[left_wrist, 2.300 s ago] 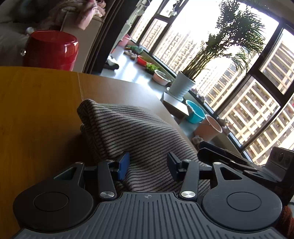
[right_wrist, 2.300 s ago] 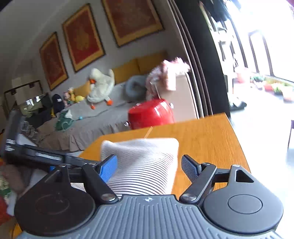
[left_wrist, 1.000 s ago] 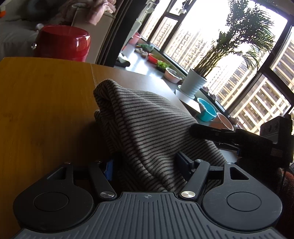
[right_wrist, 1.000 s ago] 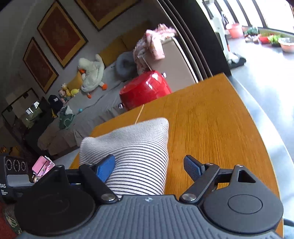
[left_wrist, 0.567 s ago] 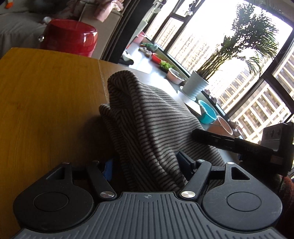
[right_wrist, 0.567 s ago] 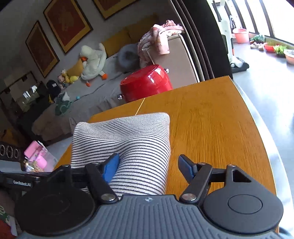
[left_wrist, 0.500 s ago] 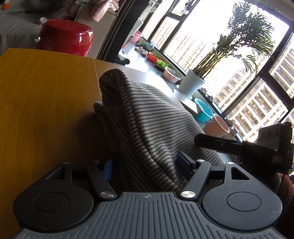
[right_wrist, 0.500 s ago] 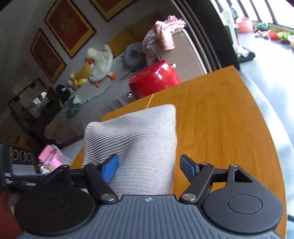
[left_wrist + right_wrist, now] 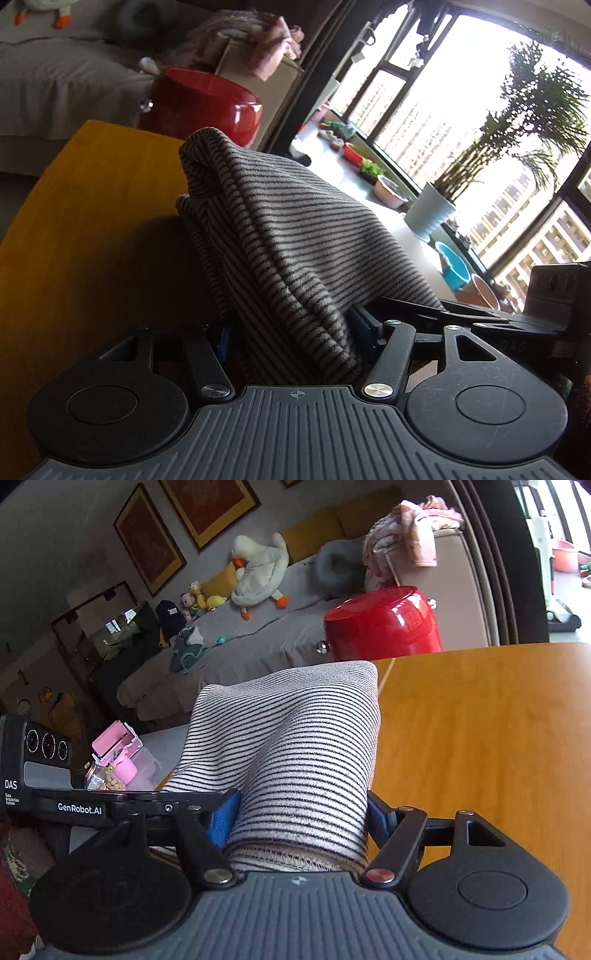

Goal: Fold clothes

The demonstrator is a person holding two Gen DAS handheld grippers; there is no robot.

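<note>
Left wrist view: left gripper (image 9: 291,332) & right gripper (image 9: 299,818) fingers each clench the striped garment (image 9: 288,236), lifted off the table (image 9: 92,221) edge, prob. to carry the fold over.

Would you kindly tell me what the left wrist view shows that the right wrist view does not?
Only the left wrist view shows the potted palm and the blue tub by the window. Only the right wrist view shows the plush duck and the framed pictures. Both show the striped garment pinched in a gripper, the wooden table and the red pot.
</note>
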